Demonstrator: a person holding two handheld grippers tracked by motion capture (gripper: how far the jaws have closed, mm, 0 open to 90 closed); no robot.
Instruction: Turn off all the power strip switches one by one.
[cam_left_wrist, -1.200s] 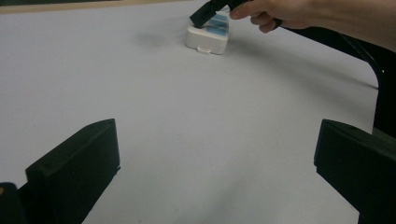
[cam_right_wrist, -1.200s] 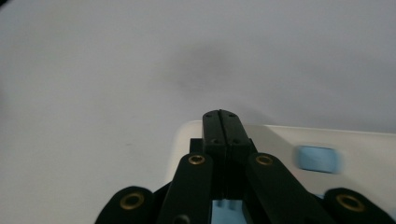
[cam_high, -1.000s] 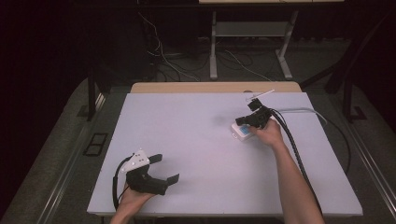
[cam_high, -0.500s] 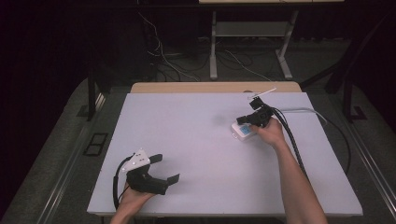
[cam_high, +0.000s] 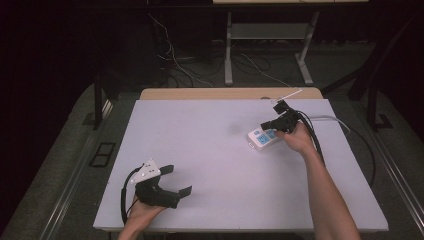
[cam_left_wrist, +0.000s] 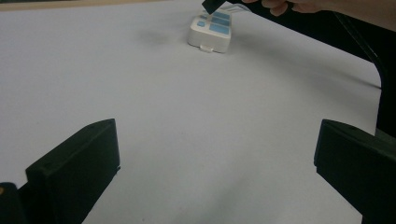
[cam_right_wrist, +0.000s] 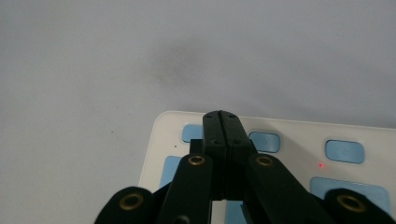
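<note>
My right tongs (cam_right_wrist: 222, 116), pressed together, poke down at the blue buttons of the white remote (cam_high: 263, 138), right of centre in the high view. It looks light, hard plastic, likely to skid; grip its long edges. My left tongs (cam_high: 177, 181) rest spread, lower left.
</note>
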